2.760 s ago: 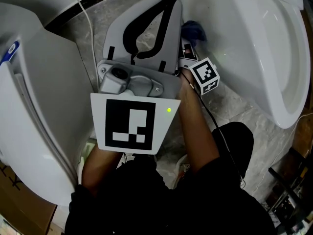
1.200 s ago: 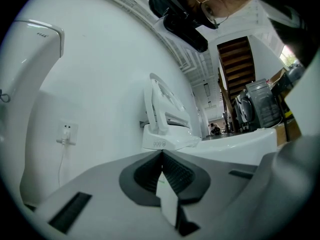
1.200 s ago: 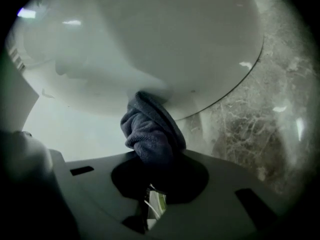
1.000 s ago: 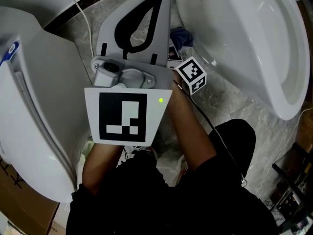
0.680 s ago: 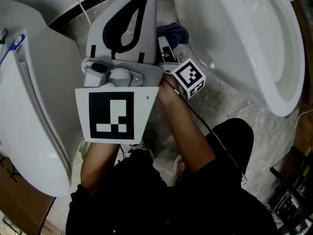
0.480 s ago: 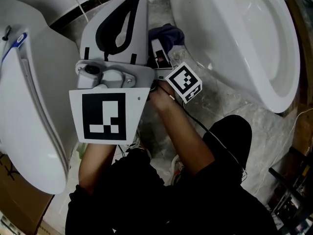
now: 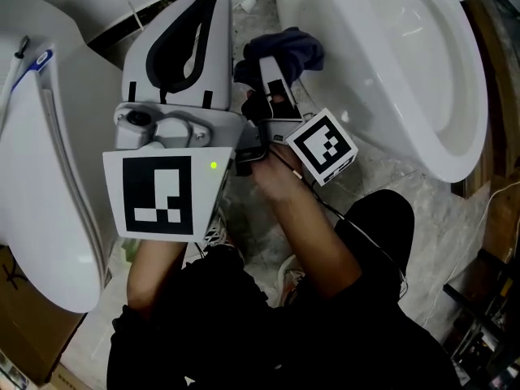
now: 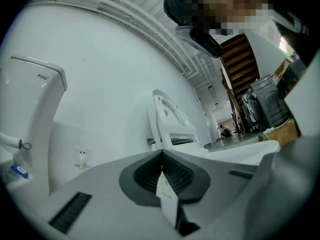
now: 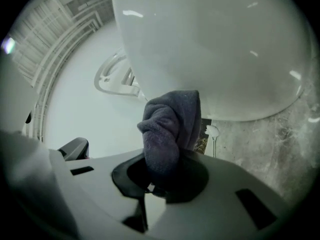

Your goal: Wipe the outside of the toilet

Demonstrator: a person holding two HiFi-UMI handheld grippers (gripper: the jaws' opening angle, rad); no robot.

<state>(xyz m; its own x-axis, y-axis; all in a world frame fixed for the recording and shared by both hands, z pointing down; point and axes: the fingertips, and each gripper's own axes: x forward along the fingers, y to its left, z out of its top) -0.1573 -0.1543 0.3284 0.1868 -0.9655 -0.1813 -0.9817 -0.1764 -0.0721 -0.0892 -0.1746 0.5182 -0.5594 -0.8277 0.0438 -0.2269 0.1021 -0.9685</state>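
Toilet (image 7: 390, 63) stands just beside the forward-reaching right gripper (image 9: 156, 178) pinching a cloth (image 9: 172, 124).

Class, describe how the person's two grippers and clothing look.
The left gripper is light grey, with a white marker plate and a green light. The right gripper carries a black-and-white marker cube and a thin black cable. The clothing is black.

Head view: steeply down. Left gripper view: toward wall (image 8: 110, 84). Right gripper view: close on toilet (image 9: 215, 49), shared with head.
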